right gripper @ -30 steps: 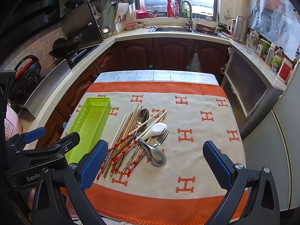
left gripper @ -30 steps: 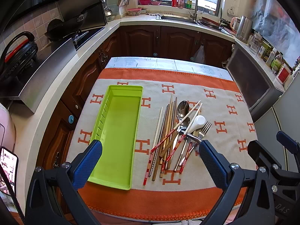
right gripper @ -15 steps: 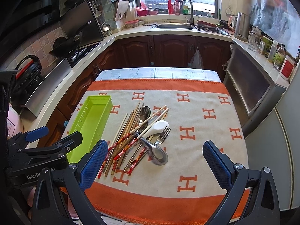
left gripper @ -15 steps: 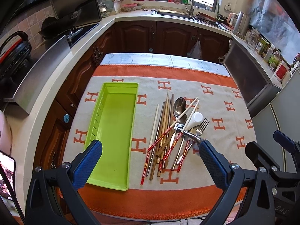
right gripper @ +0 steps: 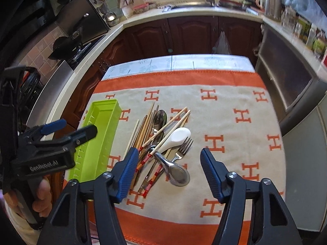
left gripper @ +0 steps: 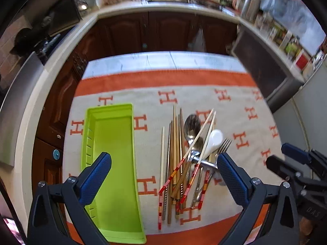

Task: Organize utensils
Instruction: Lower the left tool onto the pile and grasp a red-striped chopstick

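Right gripper (right gripper: 166, 167) — black angular arms, blue cross-hatched pads, silver screws at the joints, left gripper (left gripper: 163, 175) of the same build, white "GenRobot.AI" lettering on its black body — pale sleeve cuff (right gripper: 20, 227) below.

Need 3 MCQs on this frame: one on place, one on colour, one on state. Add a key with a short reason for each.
1. Where is the green tray relative to the utensil pile, seen from the right wrist view?
A. left of it
B. right of it
C. under it

2. What colour is the ceramic spoon?
A. black
B. white
C. blue

3. What is inside the tray?
A. all the chopsticks
B. one fork
C. nothing visible

Key:
1 A, the tray lies on the cloth left of the pile, apart from it.
2 B, its bowl is plain white among the metal pieces.
3 C, the left wrist view shows the tray's bare green floor.
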`<action>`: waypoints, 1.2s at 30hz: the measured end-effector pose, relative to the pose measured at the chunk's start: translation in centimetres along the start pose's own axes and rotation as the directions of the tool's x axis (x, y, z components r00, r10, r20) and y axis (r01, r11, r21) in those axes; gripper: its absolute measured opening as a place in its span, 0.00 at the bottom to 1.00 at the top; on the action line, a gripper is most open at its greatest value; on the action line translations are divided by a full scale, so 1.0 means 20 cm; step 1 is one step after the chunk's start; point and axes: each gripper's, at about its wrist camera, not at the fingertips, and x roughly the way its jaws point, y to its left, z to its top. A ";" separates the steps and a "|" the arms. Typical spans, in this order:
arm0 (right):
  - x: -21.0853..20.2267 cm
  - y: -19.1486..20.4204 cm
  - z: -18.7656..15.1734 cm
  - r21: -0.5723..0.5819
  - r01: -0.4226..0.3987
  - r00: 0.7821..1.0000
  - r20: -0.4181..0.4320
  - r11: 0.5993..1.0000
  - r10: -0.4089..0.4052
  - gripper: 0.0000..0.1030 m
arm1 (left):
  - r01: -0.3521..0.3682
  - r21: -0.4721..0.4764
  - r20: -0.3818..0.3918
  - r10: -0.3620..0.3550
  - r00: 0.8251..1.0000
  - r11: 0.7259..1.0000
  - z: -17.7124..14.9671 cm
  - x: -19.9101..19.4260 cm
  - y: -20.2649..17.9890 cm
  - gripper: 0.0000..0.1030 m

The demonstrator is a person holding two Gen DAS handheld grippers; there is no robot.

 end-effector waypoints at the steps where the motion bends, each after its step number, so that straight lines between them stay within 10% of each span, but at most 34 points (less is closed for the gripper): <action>1: 0.04 -0.02 0.02 0.020 -0.016 1.000 -0.024 1.000 0.017 0.59 | -0.021 0.016 -0.017 0.021 1.000 1.000 0.01 0.05 -0.01 0.99; 8: 0.38 -0.14 0.10 0.150 -0.061 0.988 -0.132 0.987 0.081 0.51 | -0.003 0.077 -0.097 0.010 0.995 0.997 0.07 0.37 -0.05 0.89; 16: 0.66 -0.21 0.10 0.242 -0.066 0.970 -0.211 0.968 0.119 0.51 | 0.088 0.014 -0.238 -0.082 0.968 0.996 0.11 0.72 -0.03 0.41; 26: 0.76 -0.26 0.06 0.290 -0.056 0.957 -0.257 0.955 0.134 0.51 | 0.160 0.079 -0.245 -0.136 0.960 0.984 0.12 0.77 -0.16 0.36; 30: 0.78 -0.27 0.05 0.297 -0.049 0.953 -0.272 0.954 0.134 0.51 | 0.164 0.119 -0.274 -0.126 0.953 0.979 0.12 0.81 -0.23 0.12; 36: 0.78 -0.28 0.03 0.296 -0.050 0.950 -0.280 0.954 0.136 0.51 | 0.182 0.125 -0.284 -0.140 0.948 0.975 0.14 0.82 -0.28 0.11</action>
